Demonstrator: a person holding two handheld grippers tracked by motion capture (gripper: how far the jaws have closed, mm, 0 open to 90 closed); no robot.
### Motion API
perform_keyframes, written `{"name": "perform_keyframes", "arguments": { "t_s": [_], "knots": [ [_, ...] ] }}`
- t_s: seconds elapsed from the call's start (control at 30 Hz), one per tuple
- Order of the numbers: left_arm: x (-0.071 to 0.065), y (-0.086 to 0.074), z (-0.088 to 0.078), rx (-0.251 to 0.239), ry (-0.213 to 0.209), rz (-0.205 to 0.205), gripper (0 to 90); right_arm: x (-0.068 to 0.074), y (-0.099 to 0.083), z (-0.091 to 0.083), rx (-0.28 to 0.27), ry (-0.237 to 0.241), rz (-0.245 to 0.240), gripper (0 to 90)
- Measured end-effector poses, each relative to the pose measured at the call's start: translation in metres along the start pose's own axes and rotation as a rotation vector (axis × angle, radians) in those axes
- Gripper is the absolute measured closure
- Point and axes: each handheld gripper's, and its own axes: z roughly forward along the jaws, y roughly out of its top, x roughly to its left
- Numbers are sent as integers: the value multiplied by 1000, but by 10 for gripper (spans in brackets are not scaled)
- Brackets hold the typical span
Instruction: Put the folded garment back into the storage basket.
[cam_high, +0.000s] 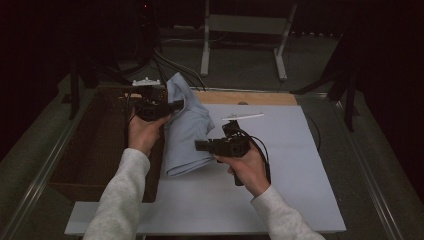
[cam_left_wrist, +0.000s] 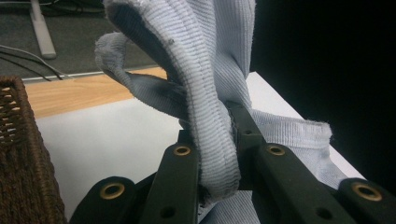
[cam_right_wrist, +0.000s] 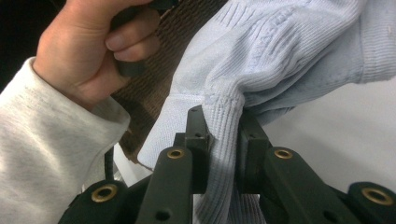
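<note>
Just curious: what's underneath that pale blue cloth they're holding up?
Under the pale blue cloth lies the white board, with the wicker basket beside it. Whatever sits beneath its draped lower end is covered.

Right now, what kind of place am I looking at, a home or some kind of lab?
Most likely a lab or recording workspace, not a home: a white board laid as a work surface, black curtains around, loose cables and a metal stand on the floor behind.

White mat (cam_high: 280, 165) lies bare rightward; wicker basket (cam_high: 95, 145) blocks the left.
</note>
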Motion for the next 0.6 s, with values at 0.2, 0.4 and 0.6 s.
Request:
{"name": "perform_keyframes", "arguments": {
  "t_s": [0.2, 0.4, 0.6],
  "knots": [
    [0, 3, -1, 2, 6, 6, 834, 2, 3, 3, -2, 0, 0, 789],
    [3, 6, -3, -1, 13, 5, 834, 3, 8, 7, -5, -1, -1, 788],
    [5, 7, -4, -3, 16, 3, 834, 5, 12, 10, -10, 2, 0, 789]
  ]
}}
